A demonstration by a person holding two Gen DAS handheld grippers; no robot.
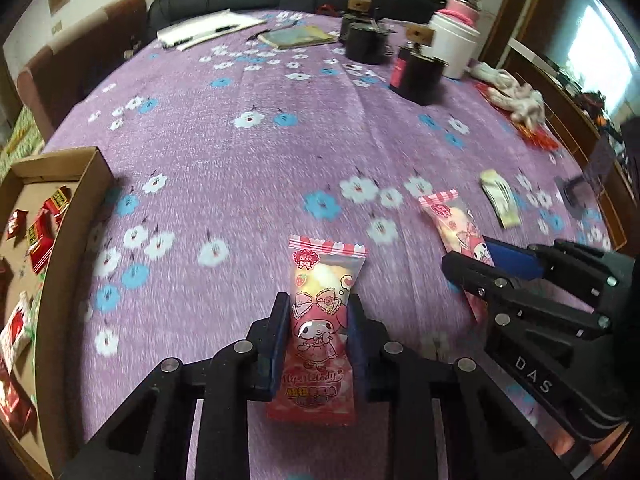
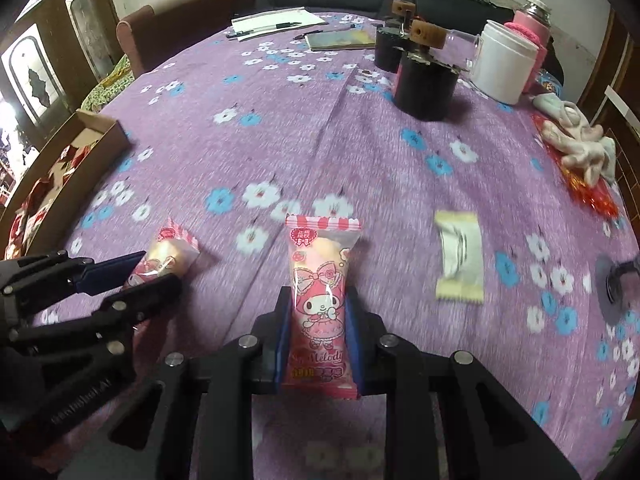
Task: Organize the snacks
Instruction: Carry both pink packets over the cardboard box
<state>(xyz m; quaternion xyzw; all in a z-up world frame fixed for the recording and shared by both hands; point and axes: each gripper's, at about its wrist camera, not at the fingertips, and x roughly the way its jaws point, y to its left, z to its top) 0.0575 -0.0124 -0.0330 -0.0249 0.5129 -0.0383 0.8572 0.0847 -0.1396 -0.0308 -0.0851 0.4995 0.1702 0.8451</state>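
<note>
Two glossy pink pillow-shaped snack packets are clamped, one per tool: left gripper (image 1: pixel 318 320) pinches the left packet (image 1: pixel 322 320), right gripper (image 2: pixel 318 320) pinches the right packet (image 2: pixel 322 304). Leftward sits a shallow cardboard box (image 1: pixel 60 160); rightward a crinkled cream wrapper (image 2: pixel 458 256) lies flat on the purple floral cloth (image 2: pixel 360 152).

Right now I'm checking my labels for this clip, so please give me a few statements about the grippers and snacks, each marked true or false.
1. The left gripper is shut on a pink My Melody snack. True.
2. The right gripper is open and holds nothing. False: it is shut on a second pink My Melody snack.
3. A pale yellow wrapped snack lies on the purple floral tablecloth. True.
4. The cardboard box holds no snacks. False: red-wrapped snacks lie inside it.
5. The white canister lies tipped over. False: it stands upright.
</note>
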